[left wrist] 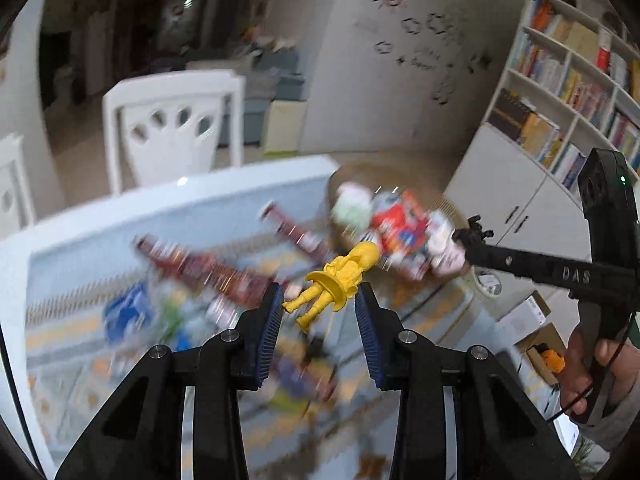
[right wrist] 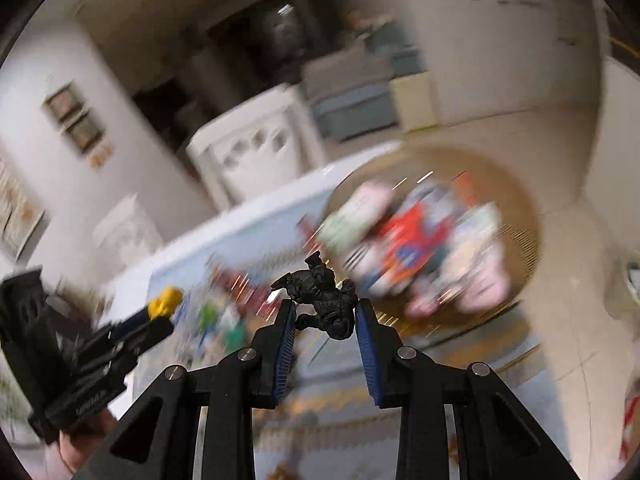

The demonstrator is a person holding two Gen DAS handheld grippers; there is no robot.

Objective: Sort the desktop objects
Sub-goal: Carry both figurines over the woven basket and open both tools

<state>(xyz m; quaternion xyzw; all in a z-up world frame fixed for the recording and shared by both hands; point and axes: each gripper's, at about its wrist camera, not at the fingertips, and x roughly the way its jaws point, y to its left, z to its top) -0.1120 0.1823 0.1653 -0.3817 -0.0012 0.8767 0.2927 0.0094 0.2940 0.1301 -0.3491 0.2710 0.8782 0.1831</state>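
My left gripper [left wrist: 319, 300] is shut on a yellow toy figure [left wrist: 340, 280], held tilted above the table with its head toward the upper right. My right gripper [right wrist: 325, 307] is shut on a small black toy figure [right wrist: 326, 300] between its blue pads. In the left wrist view the right gripper [left wrist: 476, 232] reaches in from the right, held by a hand [left wrist: 592, 372]. In the right wrist view the left gripper [right wrist: 160, 320] shows at the left with the yellow figure [right wrist: 164, 302] at its tip. Both views are motion-blurred.
A round woven basket [right wrist: 516, 216] of colourful packets sits at the table's far right edge. Blurred snack packets [left wrist: 208, 268] and small items lie on the patterned cloth [left wrist: 64, 332]. White chairs [left wrist: 172, 128] stand behind the table, a bookshelf [left wrist: 560, 92] to the right.
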